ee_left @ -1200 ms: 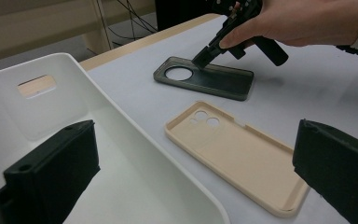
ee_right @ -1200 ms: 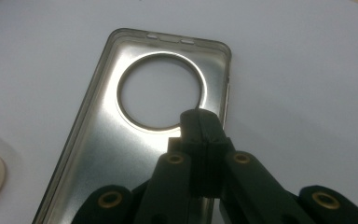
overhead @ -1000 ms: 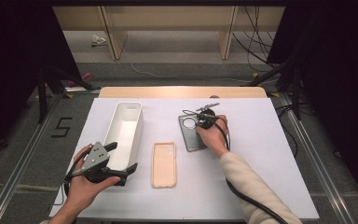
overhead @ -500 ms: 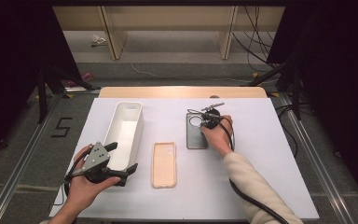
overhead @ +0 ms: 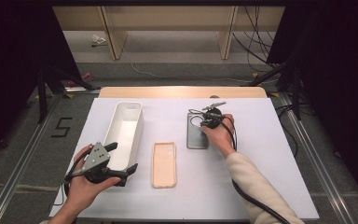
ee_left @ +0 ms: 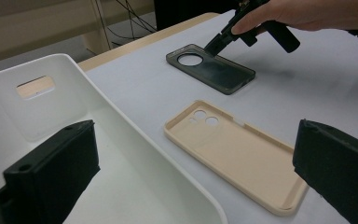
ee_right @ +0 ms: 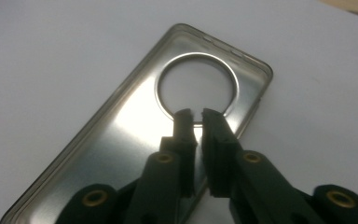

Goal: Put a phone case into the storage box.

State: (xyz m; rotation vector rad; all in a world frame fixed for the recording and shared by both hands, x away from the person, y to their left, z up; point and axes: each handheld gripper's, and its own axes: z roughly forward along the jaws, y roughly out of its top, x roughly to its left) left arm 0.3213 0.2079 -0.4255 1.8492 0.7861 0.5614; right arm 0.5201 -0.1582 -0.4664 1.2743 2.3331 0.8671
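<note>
From above, a white table held a white bin, a beige phone case and a dark phone case lying flat. The right gripper hovered over the dark case's round hole; the left gripper rested beside the bin.

In the left gripper view, its jaws stood wide apart, holding nothing, framing the bin and the beige case.

In the right gripper view, the jaws had just been opening; a narrow gap parted them, straddling the rim of the dark case's hole.
</note>
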